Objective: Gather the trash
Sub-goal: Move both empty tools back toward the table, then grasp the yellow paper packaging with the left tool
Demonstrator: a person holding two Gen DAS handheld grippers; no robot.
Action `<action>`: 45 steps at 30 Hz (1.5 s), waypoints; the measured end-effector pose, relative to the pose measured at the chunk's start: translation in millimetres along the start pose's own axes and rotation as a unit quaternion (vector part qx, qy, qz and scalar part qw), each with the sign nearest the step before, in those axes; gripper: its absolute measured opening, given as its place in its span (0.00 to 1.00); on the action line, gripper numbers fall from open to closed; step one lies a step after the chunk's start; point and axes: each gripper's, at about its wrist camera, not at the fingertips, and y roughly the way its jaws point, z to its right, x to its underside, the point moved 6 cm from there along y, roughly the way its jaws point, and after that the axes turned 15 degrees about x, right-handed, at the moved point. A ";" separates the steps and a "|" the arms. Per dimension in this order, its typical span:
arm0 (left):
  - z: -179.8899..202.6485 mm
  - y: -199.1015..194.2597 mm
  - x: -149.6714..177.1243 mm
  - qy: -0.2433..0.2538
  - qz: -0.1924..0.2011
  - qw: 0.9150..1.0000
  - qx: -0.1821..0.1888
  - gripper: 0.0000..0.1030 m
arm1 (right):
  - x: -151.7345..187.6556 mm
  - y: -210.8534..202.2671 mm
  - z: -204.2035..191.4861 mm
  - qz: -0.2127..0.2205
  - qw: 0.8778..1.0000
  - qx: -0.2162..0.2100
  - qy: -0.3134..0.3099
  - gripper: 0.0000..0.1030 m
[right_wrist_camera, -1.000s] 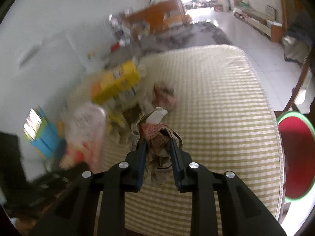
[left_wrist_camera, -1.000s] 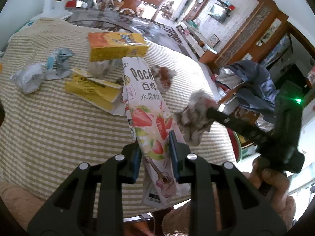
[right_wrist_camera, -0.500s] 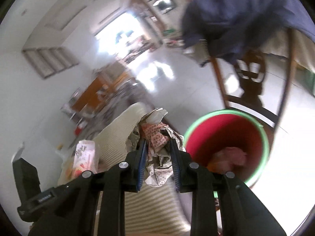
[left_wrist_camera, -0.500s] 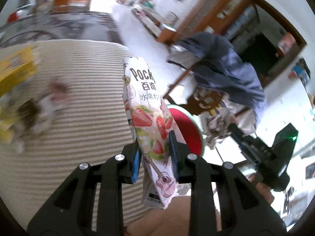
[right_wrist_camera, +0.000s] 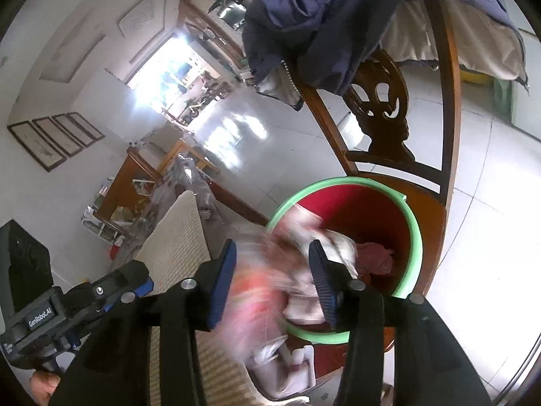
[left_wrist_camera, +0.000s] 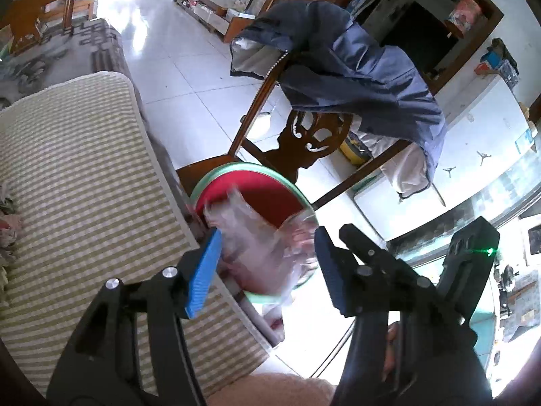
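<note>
A red basin with a green rim [left_wrist_camera: 270, 172] [right_wrist_camera: 414, 226] sits on a wooden chair seat beside the table. My left gripper [left_wrist_camera: 267, 267] is open above the basin's near edge; the pink Pocky wrapper [left_wrist_camera: 257, 247] is a blur falling between its fingers. My right gripper [right_wrist_camera: 272, 280] is open too, over the basin; the crumpled paper wad [right_wrist_camera: 270, 291] is a blur dropping below it. Pinkish trash [right_wrist_camera: 373, 258] lies in the basin.
The striped tablecloth edge [left_wrist_camera: 84, 169] is to the left, with crumpled trash [left_wrist_camera: 6, 209] at its far left. A carved wooden chair back [left_wrist_camera: 311, 138] with a blue jacket [left_wrist_camera: 355, 67] draped over it stands behind the basin. The floor is white tile.
Both grippers have opened over the basin. The Pocky wrapper and the paper wad have left the jaws and are falling.
</note>
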 end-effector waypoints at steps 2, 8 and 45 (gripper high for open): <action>-6.8 -3.6 3.2 -0.003 0.001 1.000 -0.009 0.55 | 1.5 -0.1 -0.8 -0.003 1.000 -0.002 0.002 0.44; -35.9 -27.7 13.0 -0.056 0.024 0.998 -0.017 0.58 | 4.4 -1.4 -15.6 -0.006 1.000 -0.009 -0.013 0.50; -300.6 -243.7 123.1 -0.370 0.219 0.888 -0.166 0.51 | 121.0 -13.6 -201.4 -0.059 0.958 -0.048 -0.275 0.66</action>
